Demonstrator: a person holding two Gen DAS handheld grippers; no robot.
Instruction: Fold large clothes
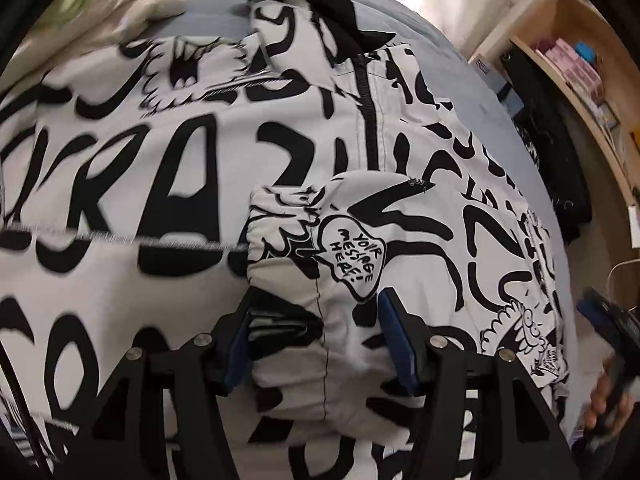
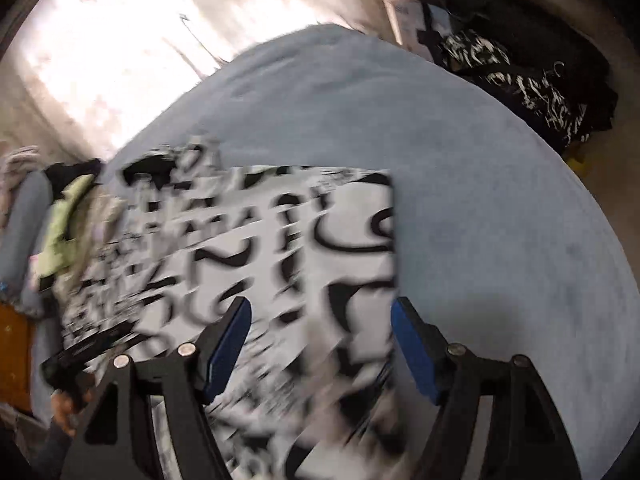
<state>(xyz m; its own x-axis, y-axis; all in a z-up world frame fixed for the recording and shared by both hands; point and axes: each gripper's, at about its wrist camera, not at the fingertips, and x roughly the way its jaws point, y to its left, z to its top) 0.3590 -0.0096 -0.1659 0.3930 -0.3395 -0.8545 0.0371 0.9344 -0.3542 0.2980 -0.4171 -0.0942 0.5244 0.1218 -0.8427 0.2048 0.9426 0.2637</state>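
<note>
A white jacket (image 1: 280, 140) with bold black graffiti print lies spread on a blue-grey bed (image 2: 480, 200), its black zip (image 1: 370, 112) running up to a black collar (image 1: 304, 0). One sleeve (image 1: 320, 240) is folded across the body. Its cuff end lies between the fingers of my left gripper (image 1: 318, 336), which stands open with a gap at the right pad. In the right wrist view the jacket (image 2: 280, 240) is blurred. My right gripper (image 2: 320, 332) hangs open over the jacket's straight right edge with nothing gripped. The other gripper shows at the frame edge in each view.
A pile of pale and green clothes (image 2: 68, 232) lies at the jacket's far left. Dark printed garments (image 2: 520, 80) are heaped beside the bed on the right. A wooden shelf (image 1: 580, 60) with boxes stands beyond. A hand (image 2: 64, 404) holds the left gripper's handle.
</note>
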